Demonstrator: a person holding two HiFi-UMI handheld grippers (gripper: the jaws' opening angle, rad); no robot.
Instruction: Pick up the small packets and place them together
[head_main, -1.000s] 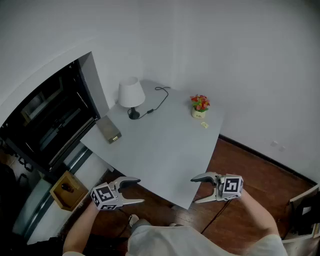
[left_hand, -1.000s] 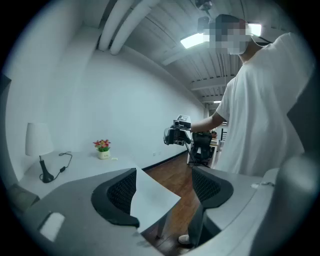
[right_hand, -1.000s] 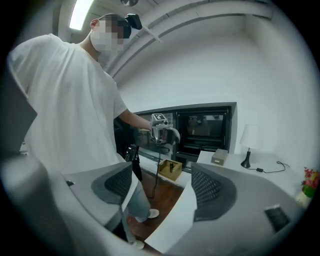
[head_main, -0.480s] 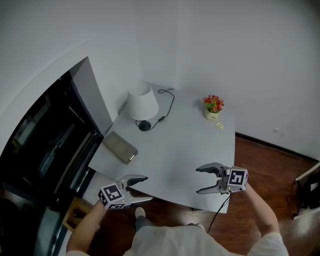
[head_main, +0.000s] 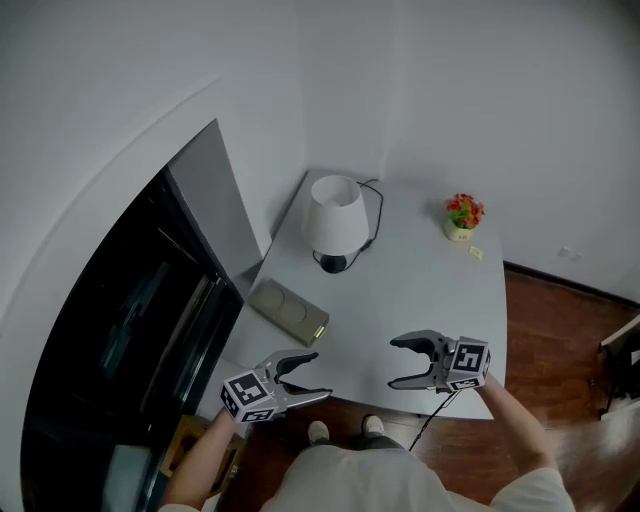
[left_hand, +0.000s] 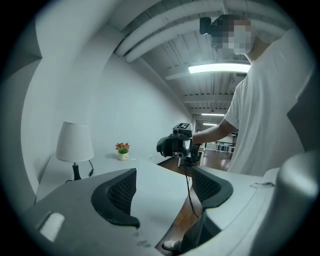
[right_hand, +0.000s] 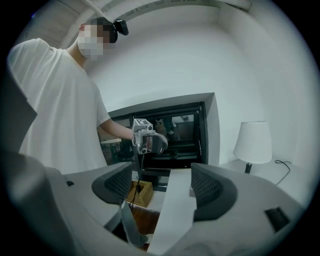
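Left gripper (head_main: 322, 374), right gripper (head_main: 392, 363) newly at table (head_main: 420, 300) edge, jaws apart, packet (head_main: 476, 253) far beyond.

no words, numbers or brands can be read. behind the jaws, the cube (head_main: 250, 396) on the left gripper (head_main: 322, 374) and the cube (head_main: 468, 364) on the right gripper (head_main: 391, 363) bear only black-and-white square markers.

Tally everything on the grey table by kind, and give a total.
Lamp: 1
Potted flowers: 1
Small packet: 1
Flat box: 1
Total: 4
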